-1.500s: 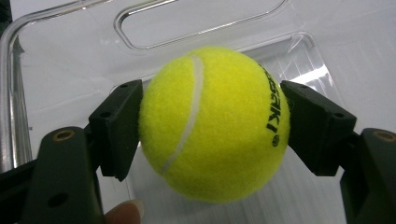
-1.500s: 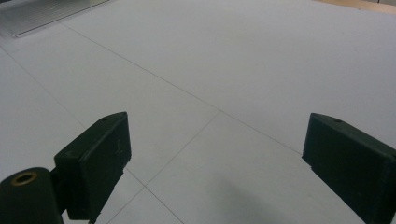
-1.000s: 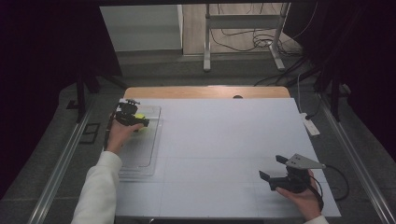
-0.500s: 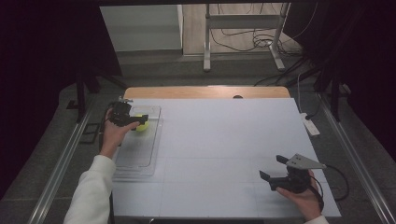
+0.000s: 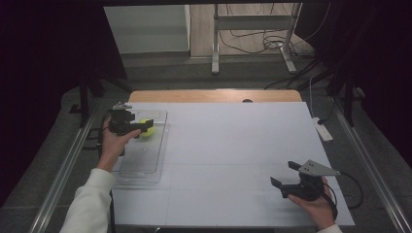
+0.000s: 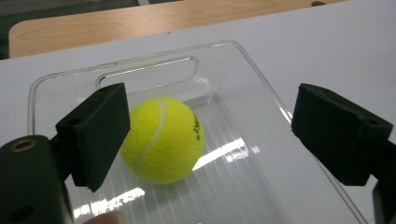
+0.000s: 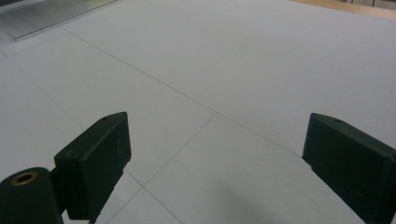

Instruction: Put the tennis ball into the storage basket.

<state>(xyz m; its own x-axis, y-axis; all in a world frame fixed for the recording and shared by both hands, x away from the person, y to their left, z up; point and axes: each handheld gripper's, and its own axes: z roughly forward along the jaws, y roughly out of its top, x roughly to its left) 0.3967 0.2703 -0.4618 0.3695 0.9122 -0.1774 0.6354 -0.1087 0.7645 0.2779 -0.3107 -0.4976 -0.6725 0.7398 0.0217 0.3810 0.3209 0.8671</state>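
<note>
Now the left claw [image 5: 145, 127] stands wide open over the far end of the clear plastic tray [image 5: 127, 172], and the yellow tennis ball [image 5: 146, 128] lies free on the tray's ribbed floor. In the left gripper view the ball [image 6: 162, 139] sits between the two black pads but nearer the left one, just beside it; whether that pad grazes the felt I cannot tell, and the other pad stands well apart from the ball. The jaws have just been opening, with the ball between them and no longer pressed.

Against the picture from a second ago, the left hand [image 5: 112, 145] has drawn back toward the tray's left edge: then the claw sat directly over the ball, hiding most of it, whereas now the ball shows plainly just past the jaw tips, near the tray's cut-out handle [image 6: 147, 73]. The ball itself lies at about the same spot in the tray.

The right claw [image 5: 284, 174] rests above the white bench [image 5: 233, 145] at the near right, wide open with nothing between its pads; the right gripper view looks out over bare bench sheet [image 7: 210, 70]. It stands where it stood in the earlier pictures, the right hand [image 5: 318, 208] under it.
</note>
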